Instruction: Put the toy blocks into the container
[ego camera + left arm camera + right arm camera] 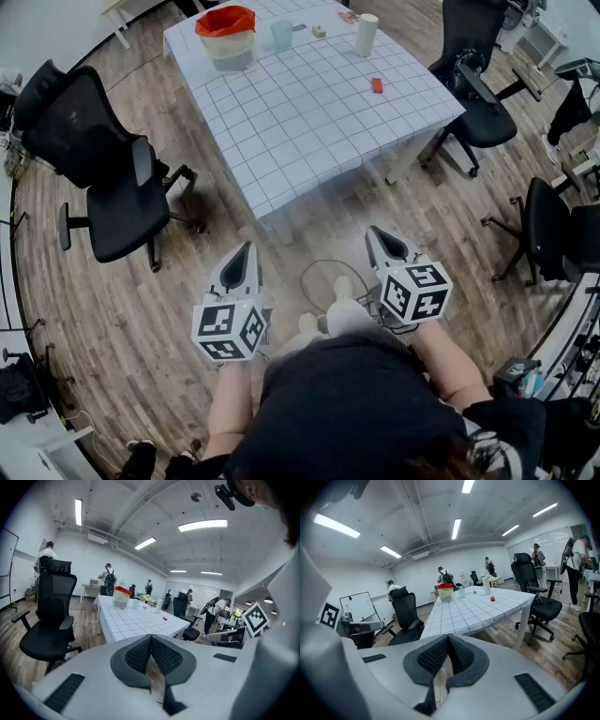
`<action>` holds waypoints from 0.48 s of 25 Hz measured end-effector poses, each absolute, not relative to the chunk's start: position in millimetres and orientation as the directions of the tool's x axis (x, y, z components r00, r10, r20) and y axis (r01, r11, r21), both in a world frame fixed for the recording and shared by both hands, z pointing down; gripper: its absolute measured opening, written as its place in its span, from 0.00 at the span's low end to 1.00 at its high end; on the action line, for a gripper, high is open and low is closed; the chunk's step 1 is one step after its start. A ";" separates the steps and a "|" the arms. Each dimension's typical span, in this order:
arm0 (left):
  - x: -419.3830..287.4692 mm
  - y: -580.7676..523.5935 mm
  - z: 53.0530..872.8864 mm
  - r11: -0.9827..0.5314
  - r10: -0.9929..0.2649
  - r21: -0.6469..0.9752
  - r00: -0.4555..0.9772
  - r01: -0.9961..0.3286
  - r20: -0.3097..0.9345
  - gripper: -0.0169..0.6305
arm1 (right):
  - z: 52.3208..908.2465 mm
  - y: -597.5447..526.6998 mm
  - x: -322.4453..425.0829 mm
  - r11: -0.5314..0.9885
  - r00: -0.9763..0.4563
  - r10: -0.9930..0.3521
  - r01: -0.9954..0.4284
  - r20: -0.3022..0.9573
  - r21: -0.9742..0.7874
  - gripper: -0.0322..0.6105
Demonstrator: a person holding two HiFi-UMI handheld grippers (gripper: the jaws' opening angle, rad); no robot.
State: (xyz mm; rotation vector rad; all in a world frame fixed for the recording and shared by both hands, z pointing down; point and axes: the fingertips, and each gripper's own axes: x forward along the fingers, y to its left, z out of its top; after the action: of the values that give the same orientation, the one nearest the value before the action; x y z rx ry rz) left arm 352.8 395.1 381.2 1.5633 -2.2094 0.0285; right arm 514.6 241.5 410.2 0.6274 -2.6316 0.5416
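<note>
A clear container with an orange-red lid [226,36] [121,597] [445,593] stands at the far left of a white gridded table [309,103]. One small red block [376,85] [164,618] [492,599] lies toward the table's right side. Both grippers hang over the wooden floor in front of the table, well short of it. My left gripper [246,251] [151,637] is shut and holds nothing. My right gripper [377,234] [448,637] is also shut and empty.
A pale blue cup [281,35], a white cylinder [367,34] and a small tan item [319,31] stand at the table's far end. Black office chairs sit left [108,178] and right [478,94] of the table. Several people stand in the background.
</note>
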 end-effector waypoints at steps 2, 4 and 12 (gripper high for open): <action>353.0 392.8 383.4 0.364 -0.893 0.233 -0.268 -0.902 0.361 0.07 | 411.2 236.3 514.3 0.814 -0.829 -0.349 -0.499 0.437 -0.297 0.07; 353.0 391.2 385.8 0.368 -0.890 0.240 -0.266 -0.898 0.370 0.07 | 411.6 232.7 514.0 0.805 -0.834 -0.347 -0.500 0.430 -0.319 0.07; 348.3 369.4 392.7 0.385 -0.881 0.250 -0.273 -0.888 0.388 0.07 | 418.4 210.4 498.0 0.851 -0.833 -0.304 -0.455 0.462 -0.262 0.07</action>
State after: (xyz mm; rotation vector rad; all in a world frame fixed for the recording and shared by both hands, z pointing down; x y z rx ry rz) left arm 348.3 369.4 392.7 1.5194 -2.1865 0.0228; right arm 498.0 210.4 418.4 0.5623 -2.6175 0.5113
